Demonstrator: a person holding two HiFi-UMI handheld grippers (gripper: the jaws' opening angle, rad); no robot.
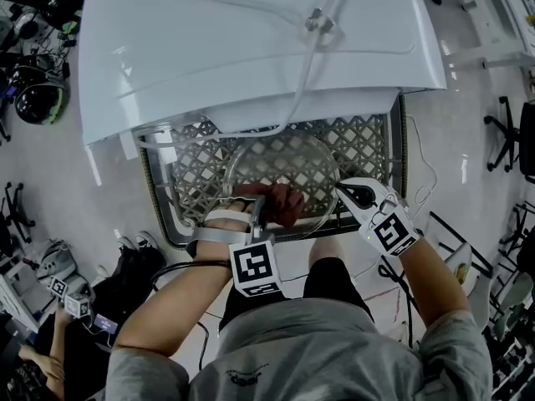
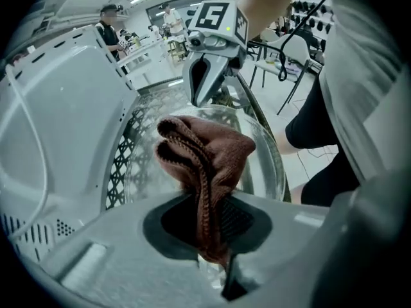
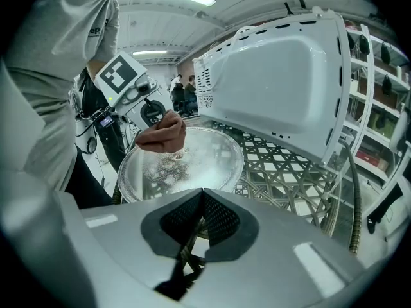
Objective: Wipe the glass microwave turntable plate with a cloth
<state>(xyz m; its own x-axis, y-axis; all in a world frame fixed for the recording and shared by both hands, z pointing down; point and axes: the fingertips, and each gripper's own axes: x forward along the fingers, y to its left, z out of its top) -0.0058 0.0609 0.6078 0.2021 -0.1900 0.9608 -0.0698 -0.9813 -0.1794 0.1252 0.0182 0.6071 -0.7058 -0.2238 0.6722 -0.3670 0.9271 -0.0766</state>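
The round glass turntable plate (image 1: pixel 284 167) lies on a metal lattice table (image 1: pixel 366 140) just in front of a white microwave (image 1: pixel 251 40). My left gripper (image 1: pixel 261 212) is shut on a bunched brown cloth (image 1: pixel 274 200), which rests on the plate's near part. In the left gripper view the cloth (image 2: pixel 204 156) rises out of the left gripper (image 2: pixel 209 204) over the plate (image 2: pixel 264 156). My right gripper (image 1: pixel 341 189) is closed on the plate's right rim. From the right gripper view, the plate (image 3: pixel 192 162) runs into the right gripper (image 3: pixel 200 196), and the cloth (image 3: pixel 160 135) sits at its far side.
A clear tube (image 1: pixel 311 23) lies across the microwave's top. The lattice table (image 3: pixel 289 169) extends beyond the plate under the microwave (image 3: pixel 282 76). Chairs (image 1: pixel 506 136), bags and gear (image 1: pixel 38 98) stand on the floor around; shelving (image 3: pixel 379 76) is at the right.
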